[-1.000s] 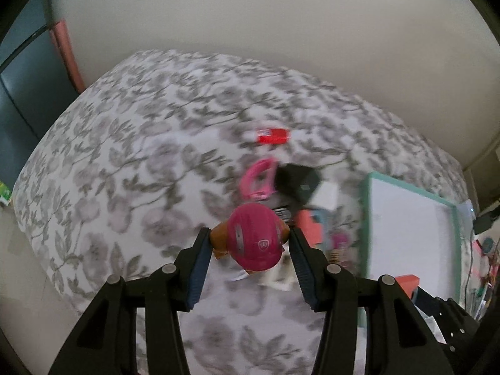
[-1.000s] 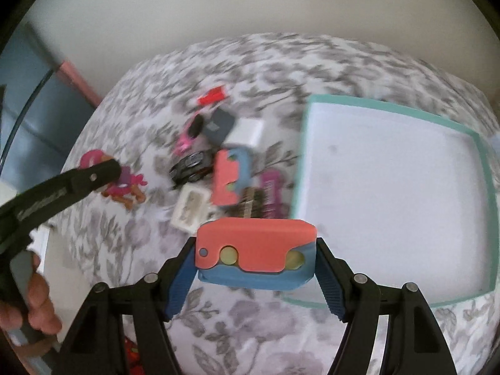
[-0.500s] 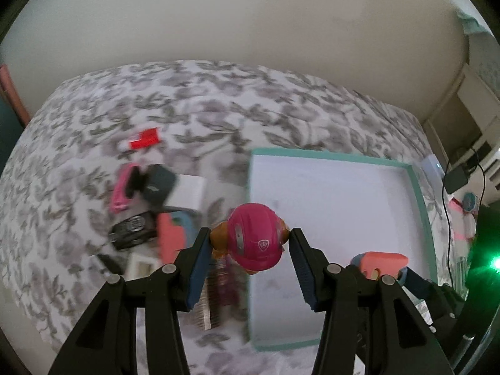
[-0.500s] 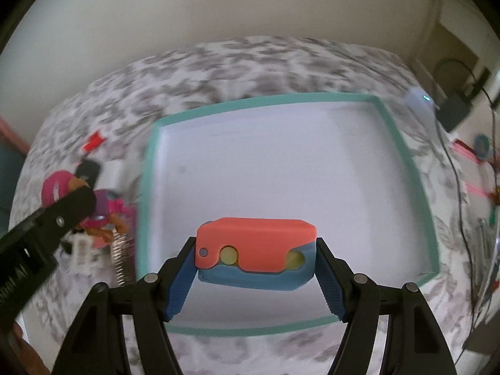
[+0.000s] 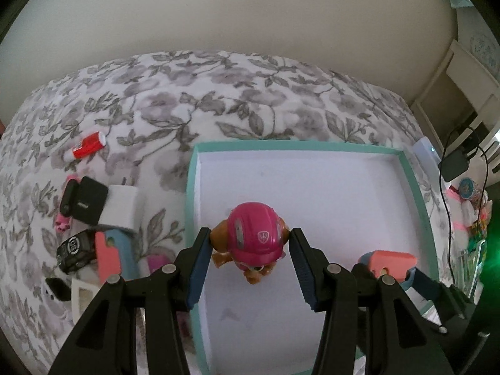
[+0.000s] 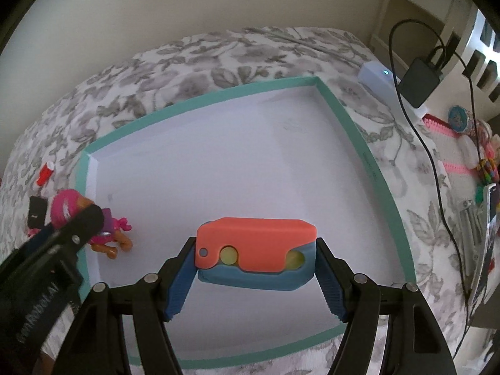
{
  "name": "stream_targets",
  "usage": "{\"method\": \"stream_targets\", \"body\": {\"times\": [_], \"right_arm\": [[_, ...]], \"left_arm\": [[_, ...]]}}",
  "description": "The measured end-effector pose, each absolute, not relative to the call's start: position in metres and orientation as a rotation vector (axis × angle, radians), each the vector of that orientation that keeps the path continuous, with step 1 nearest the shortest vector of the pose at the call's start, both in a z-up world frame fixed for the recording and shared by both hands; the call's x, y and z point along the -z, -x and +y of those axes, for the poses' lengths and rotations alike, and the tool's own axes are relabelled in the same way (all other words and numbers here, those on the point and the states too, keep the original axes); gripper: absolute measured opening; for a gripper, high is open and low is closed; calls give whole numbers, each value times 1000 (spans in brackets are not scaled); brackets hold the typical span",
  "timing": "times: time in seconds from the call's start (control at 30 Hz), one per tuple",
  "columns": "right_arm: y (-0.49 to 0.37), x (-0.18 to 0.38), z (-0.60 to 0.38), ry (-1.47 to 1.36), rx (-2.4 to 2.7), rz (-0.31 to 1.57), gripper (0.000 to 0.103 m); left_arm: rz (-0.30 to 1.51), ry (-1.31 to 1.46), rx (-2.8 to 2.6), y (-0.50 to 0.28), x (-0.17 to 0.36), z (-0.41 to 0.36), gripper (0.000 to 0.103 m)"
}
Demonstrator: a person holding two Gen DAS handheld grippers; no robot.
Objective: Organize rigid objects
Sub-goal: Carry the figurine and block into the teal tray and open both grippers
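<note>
A: Looking along the left tongs (image 5: 250, 250), I see them clamped on a toy pup figure (image 5: 251, 237) with a pink helmet; its body hangs over the white floor of the teal-rimmed tray (image 5: 190, 187), near the rim at 9 o'clock.

B: And the right tongs (image 6: 254, 262)?

A: They are clamped on a coral and blue plastic block (image 6: 254, 250), held flat between both blue pads, over the tray's floor toward 6 o'clock.

B: What lies outside the tray?

A: On the flowered bed cover (image 5: 218, 93), at 9 o'clock from the tray, is a small pile: a white box (image 5: 120, 206), a black box (image 5: 89, 200), a toy car (image 5: 75, 250) and a second coral and blue block (image 5: 112, 256). At 10 o'clock, apart from the pile, lies a red tube (image 5: 86, 147).

B: Do the two tongs touch?

A: No, they are side by side over the tray.
</note>
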State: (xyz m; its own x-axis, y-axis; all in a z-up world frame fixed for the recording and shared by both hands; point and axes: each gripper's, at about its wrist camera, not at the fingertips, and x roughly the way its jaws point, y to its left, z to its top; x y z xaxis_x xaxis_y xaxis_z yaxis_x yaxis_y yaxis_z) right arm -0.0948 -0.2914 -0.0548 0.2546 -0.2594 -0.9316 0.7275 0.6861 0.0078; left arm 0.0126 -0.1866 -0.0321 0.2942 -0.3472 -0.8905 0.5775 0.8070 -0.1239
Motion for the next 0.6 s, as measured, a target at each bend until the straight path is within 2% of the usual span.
{"method": "stream_targets", "body": {"times": [0.3, 0.4, 0.6], "right_arm": [[88, 63, -295, -468, 716, 1141, 74], [88, 64, -293, -456, 716, 1145, 74], [85, 66, -288, -431, 701, 1156, 74]], "left_arm": [[1134, -203, 632, -21, 33, -184, 52], [1146, -194, 637, -22, 33, -182, 58], [1162, -206, 630, -21, 34, -180, 59]]}}
